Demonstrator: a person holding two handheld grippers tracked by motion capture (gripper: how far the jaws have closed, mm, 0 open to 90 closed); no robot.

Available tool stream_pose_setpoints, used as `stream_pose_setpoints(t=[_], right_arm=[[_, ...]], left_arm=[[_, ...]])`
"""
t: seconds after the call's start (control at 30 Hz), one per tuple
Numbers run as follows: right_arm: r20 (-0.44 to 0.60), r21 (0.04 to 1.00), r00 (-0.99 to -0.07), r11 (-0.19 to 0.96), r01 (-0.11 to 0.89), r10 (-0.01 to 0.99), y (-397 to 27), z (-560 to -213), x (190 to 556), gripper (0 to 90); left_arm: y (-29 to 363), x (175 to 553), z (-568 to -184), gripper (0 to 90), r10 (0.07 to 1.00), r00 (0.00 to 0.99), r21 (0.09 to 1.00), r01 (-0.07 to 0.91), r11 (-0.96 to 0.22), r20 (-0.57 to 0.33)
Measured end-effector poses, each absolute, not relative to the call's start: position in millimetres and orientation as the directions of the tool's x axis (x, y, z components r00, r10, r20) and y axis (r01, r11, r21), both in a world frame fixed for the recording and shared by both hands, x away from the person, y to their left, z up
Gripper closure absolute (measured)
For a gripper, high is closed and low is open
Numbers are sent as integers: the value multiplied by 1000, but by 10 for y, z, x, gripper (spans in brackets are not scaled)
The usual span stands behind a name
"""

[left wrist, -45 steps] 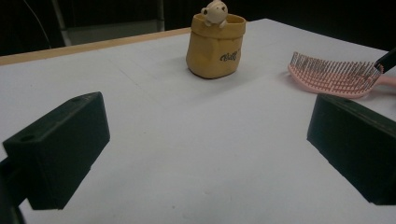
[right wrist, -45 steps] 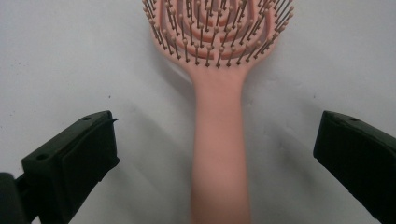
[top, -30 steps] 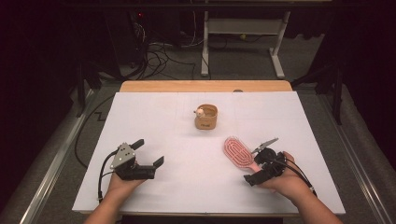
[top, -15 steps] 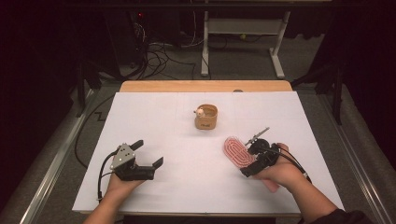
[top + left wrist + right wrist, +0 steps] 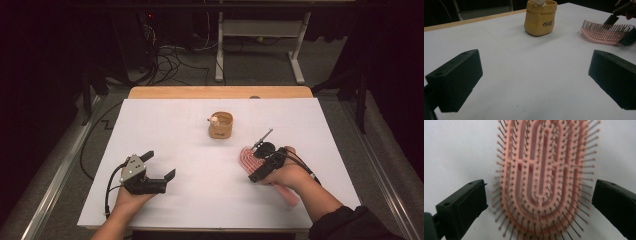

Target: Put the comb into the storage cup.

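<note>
A small tan pouch-shaped cup stands mid-table with a pale little figure peeking over its rim, too small to identify. The pink paddle hairbrush lies bristles-up on the white table to the right; its handle is mostly hidden under the person's right hand. The right gripper hangs wide open just over the brush head, jaws either side, gripping nothing, while the left gripper rests well apart, also open and empty.

The pink hairbrush was seen lying bristles-up on the white counter, straddled by the right hand-held gripper, whose black jaws were spread wide on either side.
</note>
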State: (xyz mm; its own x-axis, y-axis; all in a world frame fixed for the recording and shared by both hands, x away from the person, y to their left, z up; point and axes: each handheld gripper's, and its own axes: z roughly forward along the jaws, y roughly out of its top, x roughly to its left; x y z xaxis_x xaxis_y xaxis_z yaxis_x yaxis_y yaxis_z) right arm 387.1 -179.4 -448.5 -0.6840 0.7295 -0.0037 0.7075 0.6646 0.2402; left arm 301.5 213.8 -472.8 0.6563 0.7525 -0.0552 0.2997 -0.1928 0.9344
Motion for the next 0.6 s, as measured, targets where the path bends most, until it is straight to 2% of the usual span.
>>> stream_pose_setpoints(t=[0.6], right_arm=[[-27,172,-700,693,700,714,-1543,-4525,4062,28]], left_arm=[[2159,3014,-4711,0,746,663,939,292,-183,-60]])
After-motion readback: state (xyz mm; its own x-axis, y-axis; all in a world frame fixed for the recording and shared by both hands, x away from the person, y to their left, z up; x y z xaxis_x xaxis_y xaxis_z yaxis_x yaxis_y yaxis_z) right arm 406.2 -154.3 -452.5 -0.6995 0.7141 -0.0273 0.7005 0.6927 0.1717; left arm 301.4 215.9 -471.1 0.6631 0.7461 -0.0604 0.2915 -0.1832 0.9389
